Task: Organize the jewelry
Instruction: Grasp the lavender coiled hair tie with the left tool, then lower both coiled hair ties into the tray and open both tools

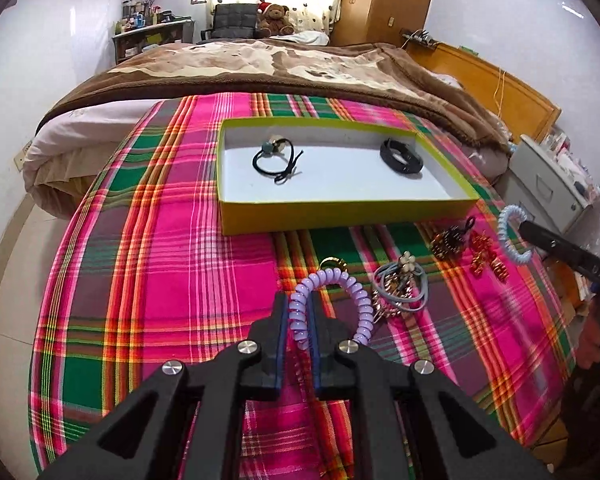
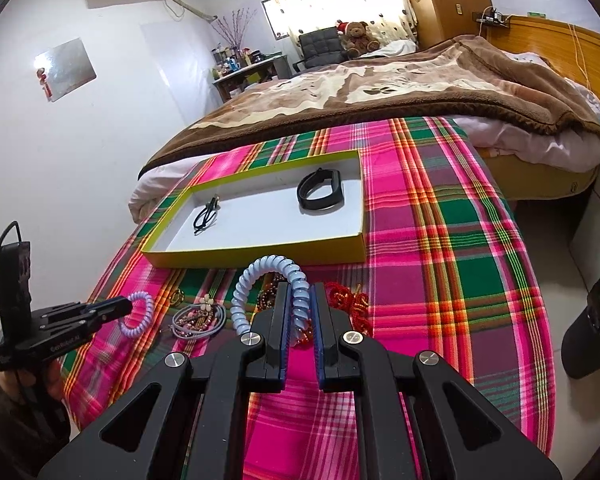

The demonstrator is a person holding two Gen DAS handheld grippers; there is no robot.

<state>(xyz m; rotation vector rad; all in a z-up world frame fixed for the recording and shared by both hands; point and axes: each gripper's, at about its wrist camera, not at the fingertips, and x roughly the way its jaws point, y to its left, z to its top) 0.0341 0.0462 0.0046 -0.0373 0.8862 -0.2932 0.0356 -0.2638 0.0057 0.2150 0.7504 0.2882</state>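
A purple coil tie (image 1: 332, 300) was pinched by the left gripper (image 1: 300, 312) and a blue coil tie (image 2: 276, 284) by the right gripper (image 2: 300, 304) — both above the cloth (image 1: 160, 280), short of the box (image 1: 340, 216). Each tie was gripped on one strand only, so either could have slipped free — or snagged the pile of bands (image 1: 400, 288) below.
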